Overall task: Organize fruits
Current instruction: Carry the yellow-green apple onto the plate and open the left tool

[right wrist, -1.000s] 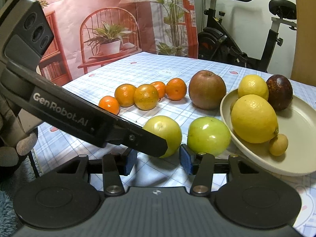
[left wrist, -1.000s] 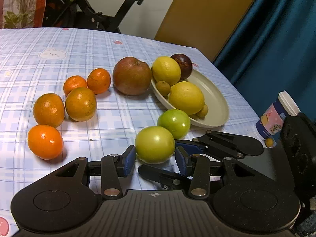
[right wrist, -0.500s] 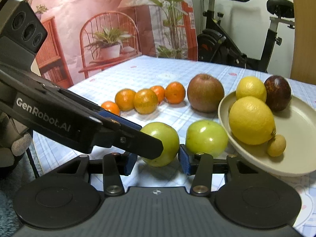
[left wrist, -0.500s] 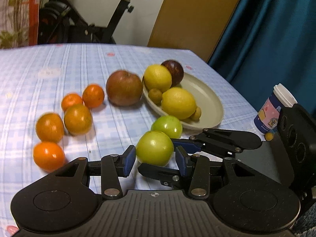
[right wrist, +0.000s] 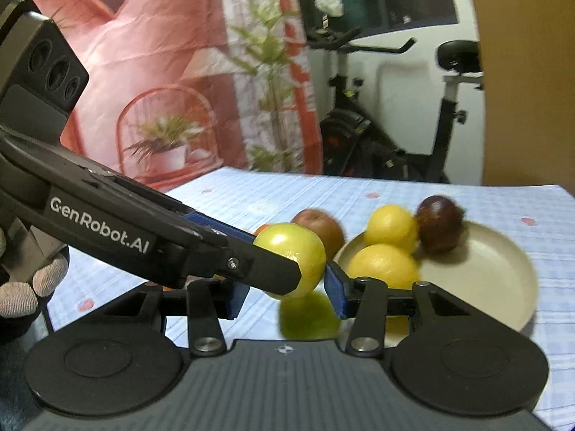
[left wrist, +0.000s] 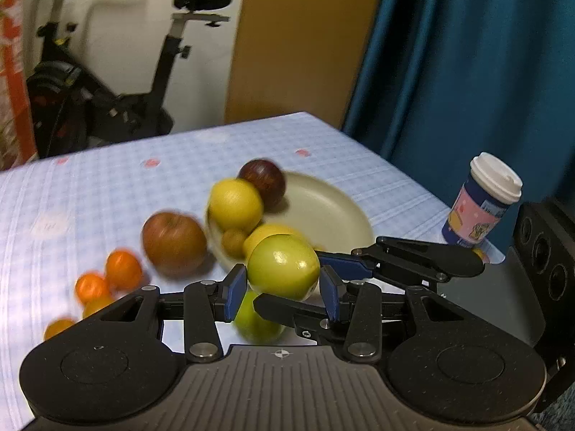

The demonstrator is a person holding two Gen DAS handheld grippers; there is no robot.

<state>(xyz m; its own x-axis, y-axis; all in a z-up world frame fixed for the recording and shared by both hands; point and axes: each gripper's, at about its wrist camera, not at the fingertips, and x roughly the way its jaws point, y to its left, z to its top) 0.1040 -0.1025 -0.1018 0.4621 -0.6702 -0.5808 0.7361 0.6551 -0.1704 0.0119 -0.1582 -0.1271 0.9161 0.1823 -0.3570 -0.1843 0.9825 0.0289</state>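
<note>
A yellow-green apple (left wrist: 284, 267) hangs above the checked tablecloth, pinched from two sides. My left gripper (left wrist: 283, 292) is shut on it with its blue pads on either flank. The right gripper's fingers (left wrist: 395, 262) come in from the right and clamp the same apple. In the right wrist view the apple (right wrist: 291, 258) sits at the tips of my right gripper (right wrist: 285, 292), partly hidden by the left gripper's finger (right wrist: 251, 265). A second green apple (left wrist: 255, 323) (right wrist: 309, 319) lies on the table below, blurred.
A beige plate (left wrist: 345, 212) (right wrist: 503, 269) holds lemons (left wrist: 235, 204) and a dark round fruit (left wrist: 264, 181). A red apple (left wrist: 174, 242) and several oranges (left wrist: 122, 269) lie to its left. A lidded paper cup (left wrist: 481, 201) stands at the right table edge. An exercise bike (left wrist: 107, 89) is behind.
Both grippers have risen together with the yellow-green apple, which has left the table. The second green apple stayed down and now shows beneath it.
</note>
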